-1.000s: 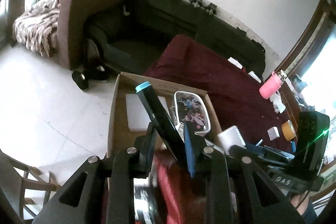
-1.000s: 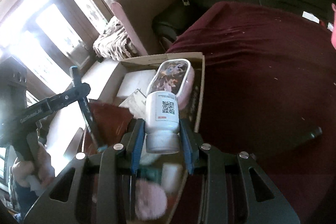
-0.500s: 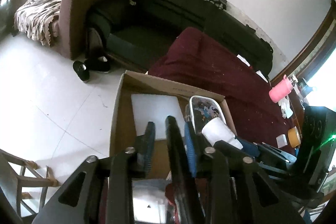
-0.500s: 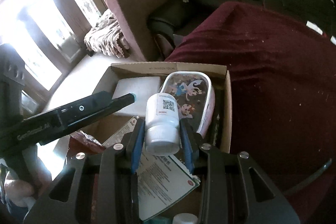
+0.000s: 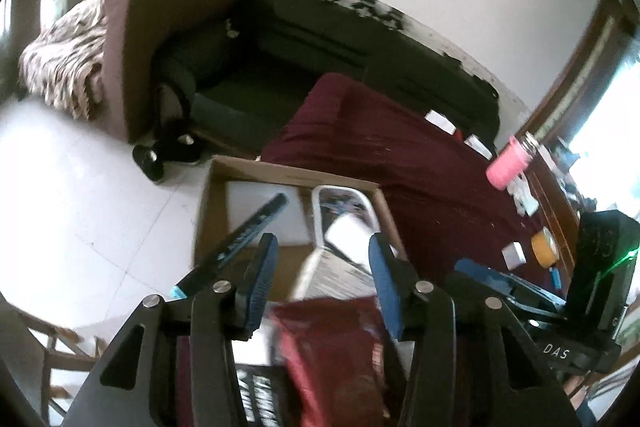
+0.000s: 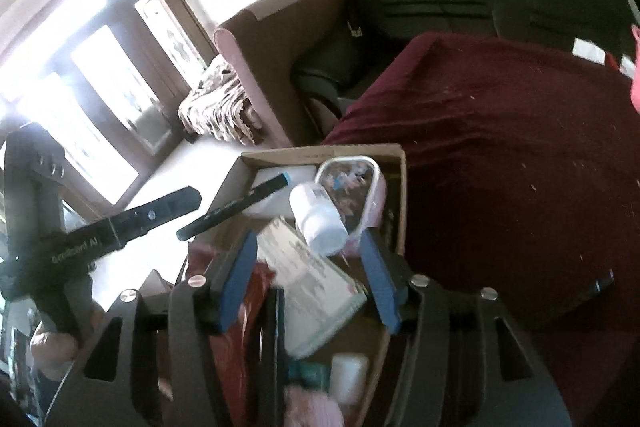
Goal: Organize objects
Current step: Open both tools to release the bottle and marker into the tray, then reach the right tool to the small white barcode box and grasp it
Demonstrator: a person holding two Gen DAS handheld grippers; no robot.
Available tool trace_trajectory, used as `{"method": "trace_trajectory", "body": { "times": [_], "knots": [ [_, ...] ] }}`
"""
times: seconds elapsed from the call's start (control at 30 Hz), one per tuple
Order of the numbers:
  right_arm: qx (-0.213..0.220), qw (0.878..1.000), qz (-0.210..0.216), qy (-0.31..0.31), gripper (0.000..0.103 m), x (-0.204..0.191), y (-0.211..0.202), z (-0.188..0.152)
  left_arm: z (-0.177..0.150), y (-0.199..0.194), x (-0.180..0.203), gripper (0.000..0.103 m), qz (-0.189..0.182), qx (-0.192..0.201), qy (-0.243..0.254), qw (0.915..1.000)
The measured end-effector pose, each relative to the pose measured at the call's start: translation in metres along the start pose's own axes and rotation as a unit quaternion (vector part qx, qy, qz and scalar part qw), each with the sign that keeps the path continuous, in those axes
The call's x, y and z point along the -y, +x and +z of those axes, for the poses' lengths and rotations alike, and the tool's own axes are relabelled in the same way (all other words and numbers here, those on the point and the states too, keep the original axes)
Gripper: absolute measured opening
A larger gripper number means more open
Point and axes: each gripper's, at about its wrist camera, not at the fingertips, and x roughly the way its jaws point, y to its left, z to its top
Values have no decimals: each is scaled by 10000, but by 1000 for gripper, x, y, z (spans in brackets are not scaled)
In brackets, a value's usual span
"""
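Over the cardboard box [image 6: 400,187], both tools at once. Right gripper [image 6: 306,279]: jaws opening, nothing pressed between the pads. White pill bottle [image 6: 318,217] sits just beyond the pads, tilted, leaning on the patterned pouch [image 6: 352,187] at the box's far end; cannot tell whether it has settled. Left gripper [image 5: 322,283]: jaws opening too, pads clear of anything. Black pen-like stick with teal tip [image 5: 244,239] lies aslant just left of that gripper's left pad, its far end over the white slab [image 5: 256,199] in the box's far left corner; whether it rests or is mid-drop is unclear.

Already inside the box: pouch, white slab, a printed leaflet or packet [image 6: 316,283], a red wrapper [image 5: 332,355] at the near end, plus pink and white items, blurred.

Left to gather, by my reading: things well right of the box on the maroon cloth [image 5: 400,155] — pink bottle [image 5: 508,167], tape roll [image 5: 544,243], small white box [image 5: 514,255], white cards at the cloth's far edge. Task looks partway through.
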Motion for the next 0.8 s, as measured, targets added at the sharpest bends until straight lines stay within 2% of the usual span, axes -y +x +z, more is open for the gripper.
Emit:
{"method": "trace_trajectory", "body": {
  "times": [0.1,0.23,0.4,0.47,0.5,0.6,0.7,0.8],
  "knots": [
    [-16,9997,91,232,54,17,-18,-15,-3,-2,29,42,-111,-56,314,9994],
    [-30,9979,-20,641,54,63,-49,-39,-13,3,78,43,-315,-169,784,9963],
    [43,9925,-480,1119,54,129,-95,-68,-33,35,150,46,-498,-553,1425,9870],
    [98,9876,-969,1229,53,158,-118,-80,-42,50,174,45,-510,-705,1605,9832],
    [142,9862,-1082,1245,53,166,-126,-82,-48,61,187,45,-537,-802,1695,9808],
    [387,9793,-1283,1516,53,202,-152,-93,-65,92,220,45,-468,-1071,1848,9758],
    [688,9716,-1222,1907,53,233,-169,-108,-78,119,245,45,-402,-1256,1978,9713],
    [809,9705,-1142,1965,53,243,-171,-109,-83,142,258,45,-194,-1329,2110,9682]
  ]
}}
